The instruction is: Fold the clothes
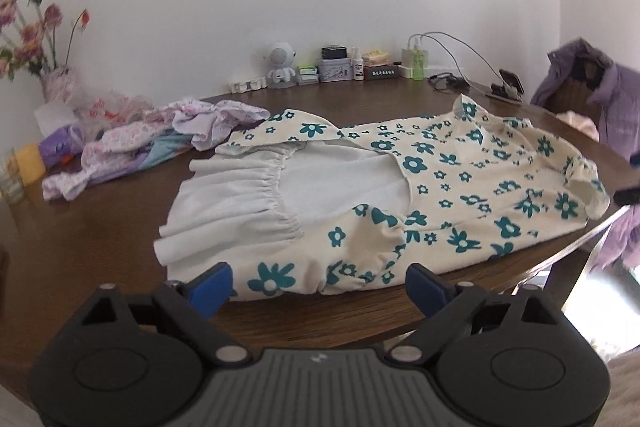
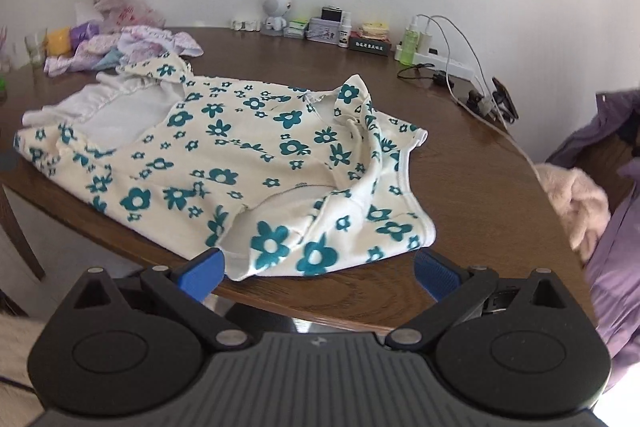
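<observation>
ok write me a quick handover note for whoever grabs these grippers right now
Left gripper: jaws open, nothing between them, at the near hem of the floral dress.
Right gripper: jaws open, empty, at the dress's other near edge.
The dress lies spread and rumpled on the wooden table, white lining showing.
Pile of purple clothes waits at the far left.
No tidy fold visible yet; folding remains.

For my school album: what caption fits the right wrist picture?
Open right gripper at the table edge, facing a flowered dress lying flat.
</observation>
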### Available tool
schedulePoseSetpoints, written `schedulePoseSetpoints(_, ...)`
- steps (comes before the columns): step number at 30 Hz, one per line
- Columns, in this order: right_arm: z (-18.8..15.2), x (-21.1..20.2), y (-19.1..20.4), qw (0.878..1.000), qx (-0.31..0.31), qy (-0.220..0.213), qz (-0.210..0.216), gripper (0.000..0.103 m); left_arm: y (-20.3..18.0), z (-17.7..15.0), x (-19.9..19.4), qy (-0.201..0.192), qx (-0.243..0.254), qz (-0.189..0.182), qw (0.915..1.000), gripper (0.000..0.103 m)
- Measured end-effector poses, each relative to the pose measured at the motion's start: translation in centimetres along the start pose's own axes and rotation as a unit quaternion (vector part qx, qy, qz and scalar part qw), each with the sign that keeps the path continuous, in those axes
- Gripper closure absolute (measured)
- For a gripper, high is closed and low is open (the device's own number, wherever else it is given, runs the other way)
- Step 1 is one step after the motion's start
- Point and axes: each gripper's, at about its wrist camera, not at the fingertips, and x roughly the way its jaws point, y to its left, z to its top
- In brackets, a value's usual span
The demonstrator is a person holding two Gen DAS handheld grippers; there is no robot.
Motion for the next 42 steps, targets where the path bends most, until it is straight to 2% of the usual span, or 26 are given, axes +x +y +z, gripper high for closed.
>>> schedulePoseSetpoints(3,0.3,-0.2,-0.5,0.994,-0.113,0.001,-0.005,0.0,-0.1,0.3,0.7,0.012,0.086,-0.008,0.9962,0.026)
schedulePoseSetpoints(6,0.6,0.8,-0.4,0.976,-0.219,0.016,-0.006,0.001,-0.5,0.8,1.5,0.031,0.158,-0.019,0.9868,0.026)
schedulePoseSetpoints(8,1.0,1.6,-0.4,0.963,-0.267,0.032,0.011,0.001,-0.6,1.2,2.0,0.04,0.191,-0.031,0.9803,0.026)
schedulePoseSetpoints(10,1.7,2.4,-0.4,0.953,-0.294,0.051,0.047,0.005,-0.7,1.6,2.5,0.05,0.223,-0.043,0.9727,0.026)
schedulePoseSetpoints(12,2.5,3.4,-0.5,0.946,-0.304,0.079,0.085,0.015,-0.9,1.7,3.0,0.062,0.248,-0.055,0.9651,0.026)
schedulePoseSetpoints(14,3.0,4.5,-0.3,0.935,-0.322,0.105,0.102,0.022,-1.1,1.7,3.6,0.073,0.277,-0.057,0.9565,0.027)
schedulePoseSetpoints(16,3.3,5.3,-0.3,0.928,-0.336,0.118,0.112,0.025,-1.2,1.6,4.0,0.079,0.293,-0.059,0.951,0.029)
schedulePoseSetpoints(20,3.9,5.8,-0.3,0.923,-0.34,0.125,0.132,0.038,-1.3,1.4,4.6,0.089,0.312,-0.067,0.9435,0.035)
schedulePoseSetpoints(23,4.2,6.2,-0.4,0.923,-0.336,0.126,0.142,0.059,-1.3,1.3,4.9,0.093,0.33,-0.075,0.9365,0.044)
schedulePoseSetpoints(25,4.4,6.4,-0.5,0.923,-0.331,0.126,0.147,0.066,-1.3,1.3,5.0,0.096,0.34,-0.078,0.9324,0.052)
schedulePoseSetpoints(27,4.4,6.5,-0.4,0.924,-0.331,0.124,0.149,0.079,-1.3,1.3,5.0,0.097,0.35,-0.079,0.9283,0.067)
schedulePoseSetpoints(28,4.3,6.4,-0.3,0.924,-0.331,0.122,0.149,0.081,-1.2,1.3,5.0,0.099,0.353,-0.081,0.9267,0.071)
schedulePoseSetpoints(30,4.2,6.4,-0.2,0.925,-0.33,0.119,0.148,0.087,-1.2,1.2,5.0,0.101,0.355,-0.087,0.9252,0.086)
schedulePoseSetpoints(32,4.1,6.5,-0.3,0.926,-0.327,0.119,0.146,0.094,-1.1,1.3,5.0,0.102,0.352,-0.094,0.9257,0.096)
schedulePoseSetpoints(35,4.1,6.1,-0.1,0.926,-0.333,0.109,0.139,0.099,-1.1,1.5,4.8,0.102,0.35,-0.091,0.9265,0.099)
schedulePoseSetpoints(38,4.5,5.6,-0.4,0.93,-0.326,0.097,0.139,0.1,-0.3,2.5,4.6,0.107,0.322,-0.106,0.9348,0.099)
schedulePoseSetpoints(42,6.5,5.4,-2.8,0.943,-0.287,0.077,0.149,0.101,2.1,6.2,5.3,0.096,0.253,-0.122,0.955,0.099)
